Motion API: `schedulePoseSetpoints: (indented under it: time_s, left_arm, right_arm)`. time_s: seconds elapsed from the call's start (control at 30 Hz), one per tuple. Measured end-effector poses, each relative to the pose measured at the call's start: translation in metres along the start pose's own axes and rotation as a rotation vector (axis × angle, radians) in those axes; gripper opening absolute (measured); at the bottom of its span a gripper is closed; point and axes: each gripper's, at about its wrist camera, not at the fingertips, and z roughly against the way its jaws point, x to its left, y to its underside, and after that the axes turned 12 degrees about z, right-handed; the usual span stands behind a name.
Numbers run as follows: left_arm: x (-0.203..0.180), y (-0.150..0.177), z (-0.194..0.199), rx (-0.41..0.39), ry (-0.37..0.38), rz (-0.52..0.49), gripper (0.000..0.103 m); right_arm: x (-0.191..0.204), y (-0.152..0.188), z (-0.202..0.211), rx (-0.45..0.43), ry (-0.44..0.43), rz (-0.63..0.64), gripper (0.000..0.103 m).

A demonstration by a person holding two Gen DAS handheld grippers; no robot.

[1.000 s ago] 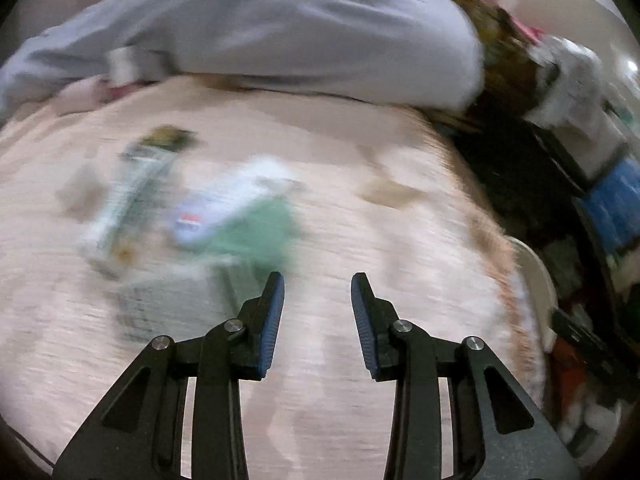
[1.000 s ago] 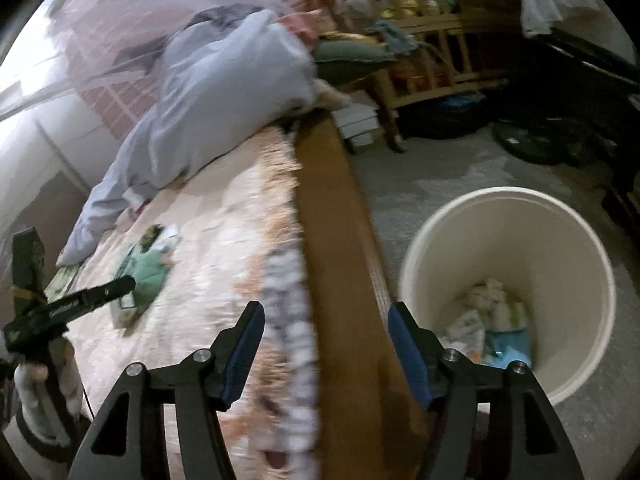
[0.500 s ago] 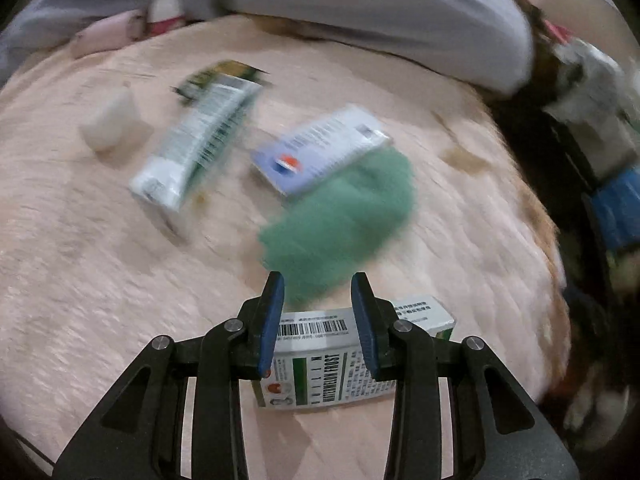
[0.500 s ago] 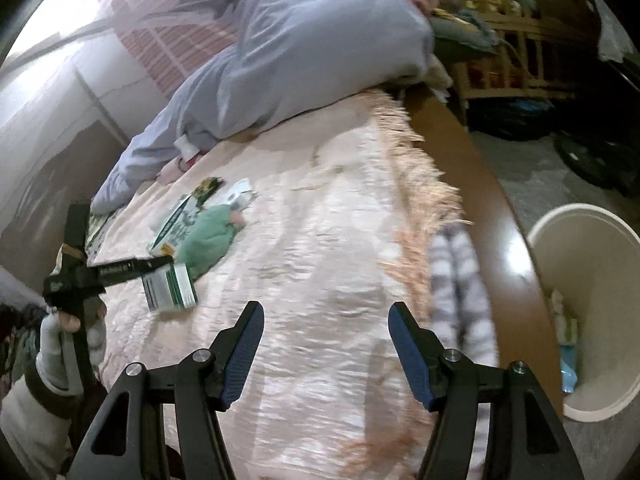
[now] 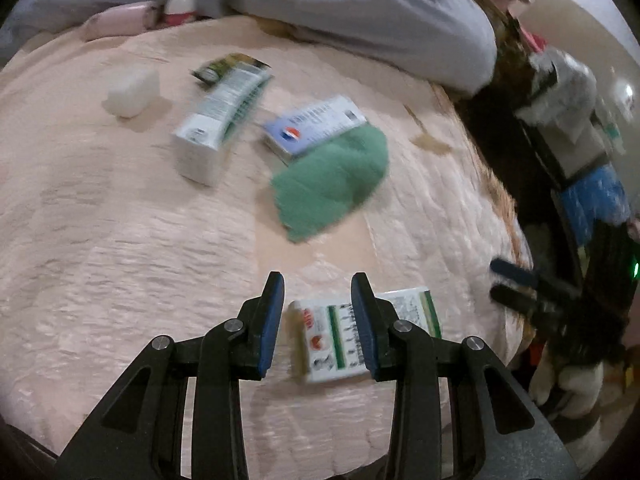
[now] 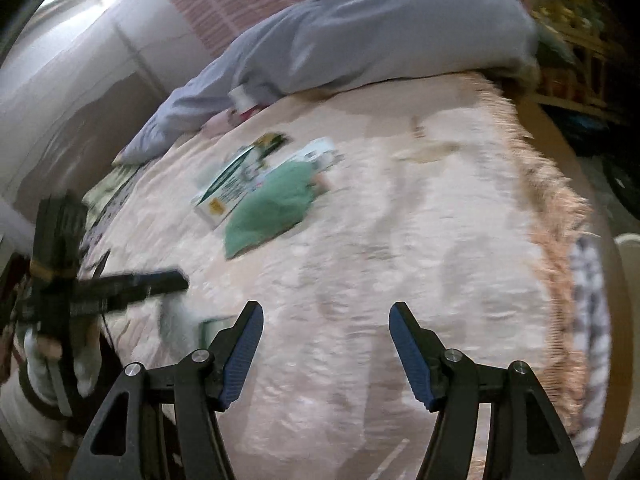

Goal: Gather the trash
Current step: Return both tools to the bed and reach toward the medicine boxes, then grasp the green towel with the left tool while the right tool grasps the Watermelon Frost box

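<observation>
The left gripper (image 5: 318, 320), its tongs spread, has slid over the small box (image 5: 362, 336) without pinching it. The right gripper (image 6: 326, 354), spread wide and empty, has swung from the bin (image 6: 628, 248) back to the bed (image 6: 400, 240) for more trash.

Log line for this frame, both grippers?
left gripper: over green-white box, grip unclear | right gripper: open, empty, above bedspread | uncollected: green cloth
</observation>
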Motion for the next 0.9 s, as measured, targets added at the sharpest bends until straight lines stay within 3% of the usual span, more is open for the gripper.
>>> schedulePoseSetpoints:
  time_s: [0.13,0.3,0.4,0.5,0.7,0.9]
  left_arm:
    - [0.005,0.007,0.013,0.007,-0.072,-0.035,0.033]
    - [0.014,0.032,0.004,0.090,-0.204,-0.105,0.033]
    - [0.015,0.041,-0.008,0.127,-0.230,-0.123,0.033]
    - [0.008,0.036,-0.023,0.121,-0.214,-0.119,0.033]
    - [-0.019,-0.003,-0.052,0.064,-0.093,-0.081,0.032]
    - [-0.026,-0.024,-0.045,0.025,-0.042,-0.055,0.032]
  right_arm:
    - [0.025,-0.004,-0.005,0.015,-0.043,0.094,0.064]
    - [0.042,-0.008,-0.015,0.041,-0.036,0.162,0.066]
    - [0.042,-0.008,-0.019,0.045,-0.048,0.159,0.066]
    - [0.042,-0.012,-0.020,0.037,-0.068,0.166,0.067]
    - [0.052,-0.026,-0.020,0.036,-0.120,0.258,0.074]
    - [0.058,-0.037,-0.038,0.095,-0.056,0.378,0.074]
